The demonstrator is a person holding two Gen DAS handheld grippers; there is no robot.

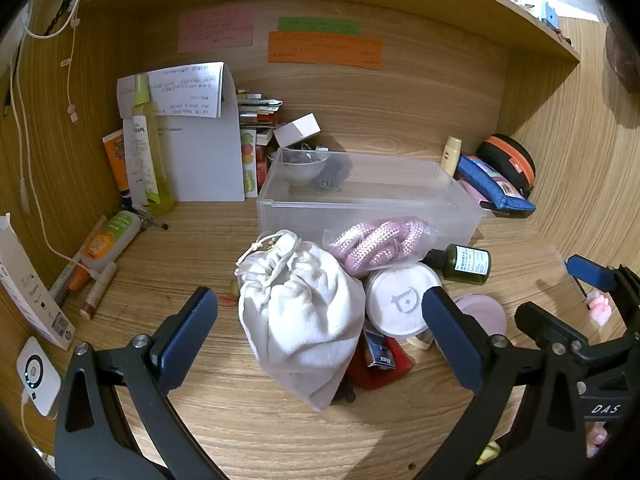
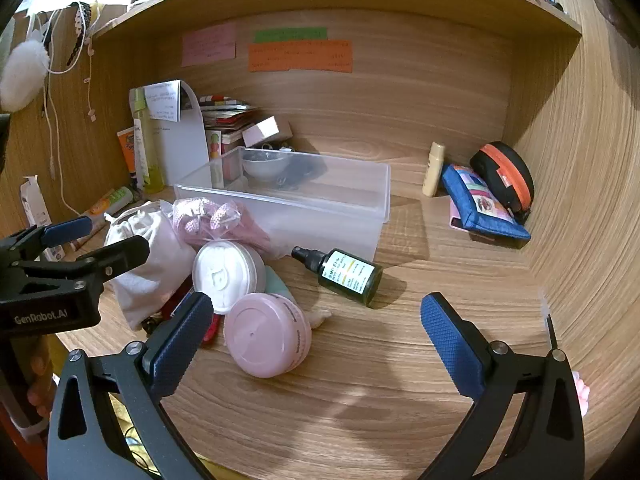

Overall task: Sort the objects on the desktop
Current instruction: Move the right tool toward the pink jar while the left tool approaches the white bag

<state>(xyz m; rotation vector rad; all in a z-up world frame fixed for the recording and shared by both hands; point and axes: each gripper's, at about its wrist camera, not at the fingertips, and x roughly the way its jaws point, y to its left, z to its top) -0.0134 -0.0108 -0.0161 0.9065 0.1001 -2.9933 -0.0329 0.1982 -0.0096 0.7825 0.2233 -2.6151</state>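
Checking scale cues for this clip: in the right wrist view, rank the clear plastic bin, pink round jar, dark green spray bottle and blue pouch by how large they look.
1. clear plastic bin, by far.
2-4. blue pouch, pink round jar, dark green spray bottle: too alike to rank; the jar lies nearest the camera, which inflates it.

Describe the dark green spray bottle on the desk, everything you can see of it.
The dark green spray bottle lies on its side on the wooden desk, black spray cap pointing toward the pile of pouches. It looks like glass or glossy plastic, with a white label bearing yellow and green marks. It rests just in front of the clear plastic bin; neither gripper touches it.
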